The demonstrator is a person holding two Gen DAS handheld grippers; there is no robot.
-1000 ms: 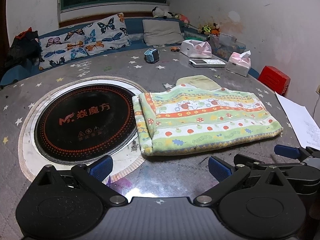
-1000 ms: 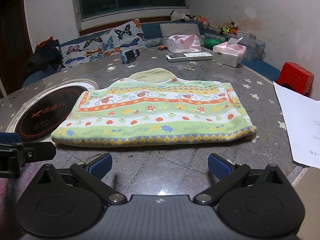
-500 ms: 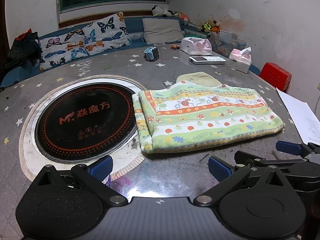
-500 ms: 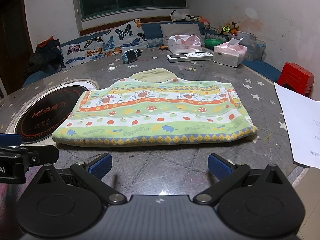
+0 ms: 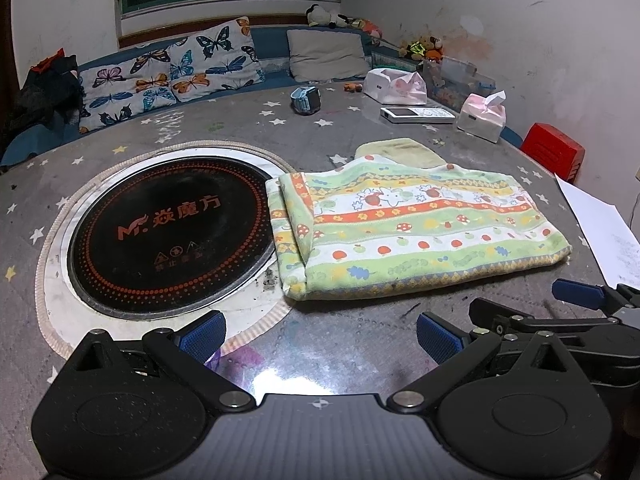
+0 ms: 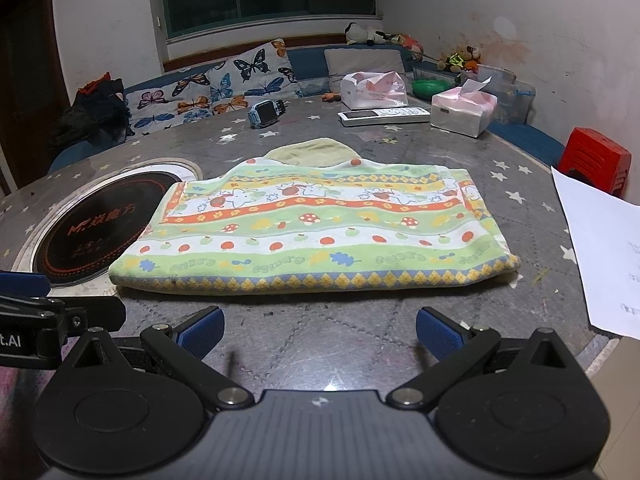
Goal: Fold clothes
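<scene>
A: Left gripper (image 5: 320, 334), what's it look like?

B: Matte black plastic, two round housings w/ angled linkage arms, silver pivot screws, ribbed grey centre. Blue textured pads (image 5: 202, 336) at the tips.

A: Right gripper (image 6: 320, 332)?

B: Same build, blue pads too. White lettering ".AI" shows on the left one's side.

A: The cloth (image 6: 320, 232) has green, white, orange and yellow stripes, with apples, mushrooms and rabbits.

B: And the table (image 6: 360, 344)?

A: Grey with white stars. The hob (image 5: 168, 232) is black with orange dots and lettering.

B: The pillows (image 5: 168, 72)?

A: White, with coloured butterflies. The stool (image 6: 596, 160) is red.
</scene>
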